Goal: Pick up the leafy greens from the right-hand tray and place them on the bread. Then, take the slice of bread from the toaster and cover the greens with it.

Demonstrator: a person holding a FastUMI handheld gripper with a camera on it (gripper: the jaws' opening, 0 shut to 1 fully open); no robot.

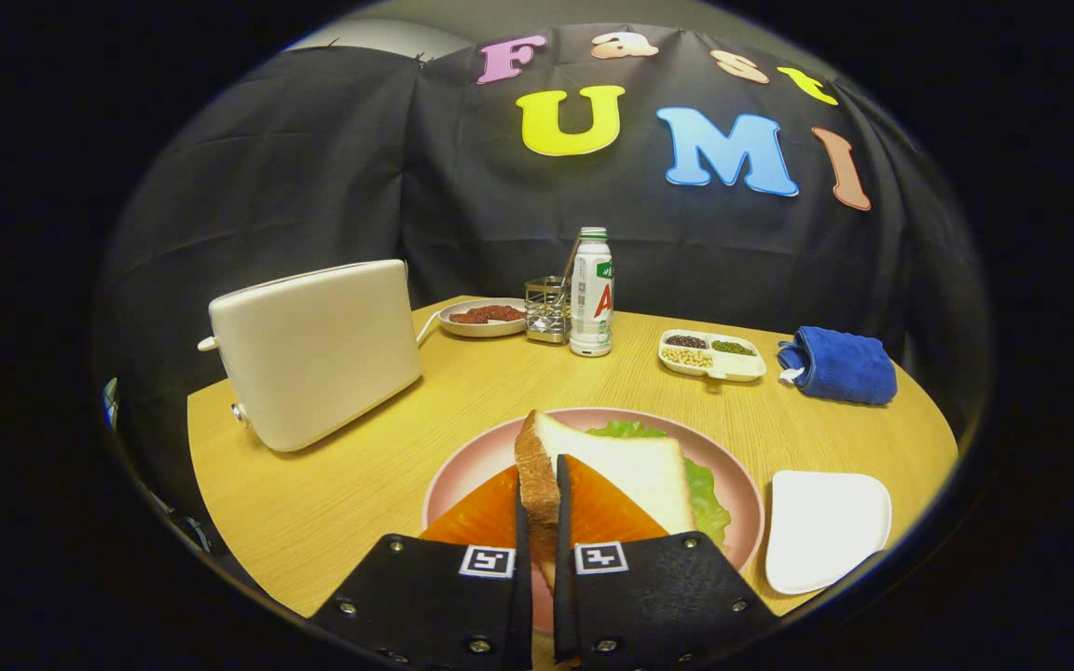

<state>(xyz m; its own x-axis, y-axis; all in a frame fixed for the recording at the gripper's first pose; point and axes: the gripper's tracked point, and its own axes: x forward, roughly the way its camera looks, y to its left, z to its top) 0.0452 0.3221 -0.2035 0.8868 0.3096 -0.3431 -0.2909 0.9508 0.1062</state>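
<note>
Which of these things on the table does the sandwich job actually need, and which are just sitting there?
Needed: bread slice, clamped between the gripper fingers; greens; pink plate; toaster; white tray.

Just lying about: bottle; blue cloth; divided dish of beans; metal holder; small plate.

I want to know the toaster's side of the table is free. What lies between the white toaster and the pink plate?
Gripper view: bare wooden table between the white toaster and the pink plate; the gripper clamps a bread slice.
</note>
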